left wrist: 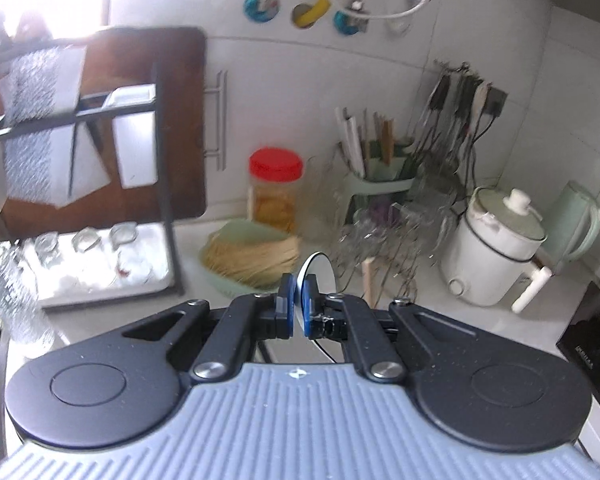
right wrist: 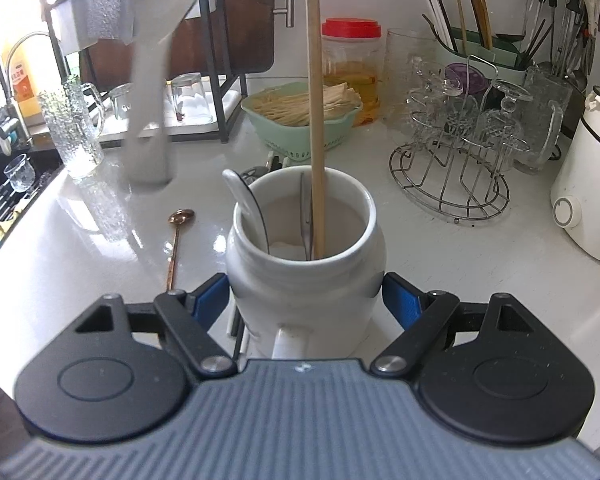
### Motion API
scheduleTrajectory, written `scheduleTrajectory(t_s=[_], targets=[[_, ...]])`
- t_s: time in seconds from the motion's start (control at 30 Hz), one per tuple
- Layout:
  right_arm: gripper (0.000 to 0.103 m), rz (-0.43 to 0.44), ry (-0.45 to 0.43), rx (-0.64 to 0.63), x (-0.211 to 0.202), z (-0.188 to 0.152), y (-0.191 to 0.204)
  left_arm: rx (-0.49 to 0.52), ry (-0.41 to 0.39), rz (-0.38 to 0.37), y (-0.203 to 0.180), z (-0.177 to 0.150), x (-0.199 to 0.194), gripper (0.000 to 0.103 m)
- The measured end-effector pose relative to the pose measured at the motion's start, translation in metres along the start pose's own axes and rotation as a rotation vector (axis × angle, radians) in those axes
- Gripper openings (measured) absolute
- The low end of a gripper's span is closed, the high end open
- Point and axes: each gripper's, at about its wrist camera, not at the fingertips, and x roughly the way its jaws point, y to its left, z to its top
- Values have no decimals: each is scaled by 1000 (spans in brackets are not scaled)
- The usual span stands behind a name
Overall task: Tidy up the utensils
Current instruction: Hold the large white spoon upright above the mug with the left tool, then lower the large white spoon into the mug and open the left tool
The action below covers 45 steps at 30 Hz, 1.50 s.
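spoon [left wrist: 315, 269] pinched in left gripper [left wrist: 296, 307]; right gripper [right wrist: 304, 300] clamps mug [right wrist: 304, 264].

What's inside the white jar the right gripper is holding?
In the white jar: a white spoon against the left rim, a tall wooden stick and a thin metal utensil beside it. Their lower ends and the jar's bottom are hidden by its wall.

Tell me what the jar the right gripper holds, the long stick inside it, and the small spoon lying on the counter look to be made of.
Jar: likely glazed ceramic; white, thick-walled, glossy with soft highlights.
Long stick: wood or bamboo by its look; matte pale tan, no shine.
Small spoon: probably metal with a copper or rose-gold finish; thin stem and a reflective bowl.
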Motion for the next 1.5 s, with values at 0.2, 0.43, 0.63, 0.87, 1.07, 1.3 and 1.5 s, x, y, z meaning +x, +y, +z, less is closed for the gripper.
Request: scheduleTrajectory(t_s=[0.2, 0.43, 0.63, 0.87, 1.07, 1.3, 1.5], targets=[[86, 6, 1, -2, 0, 0, 0, 68, -30, -15, -30, 1, 17, 5], [86, 12, -5, 0, -1, -3, -1, 154, -4, -27, -50, -21, 44, 5], [86, 12, -11, 5, -2, -3, -1, 199, 8, -22, -54, -33, 52, 5], [86, 15, -22, 4, -2, -5, -2, 227, 58, -26, -51, -34, 42, 5], [86, 15, -28, 6, -2, -6, -1, 259, 219, -89, -44, -17, 41, 6], [86, 17, -44, 7, -3, -8, -1, 284, 391, -137, -47, -10, 54, 8], [86, 15, -52, 6, -3, -9, -1, 336, 490, -156, -62, -16, 66, 10]])
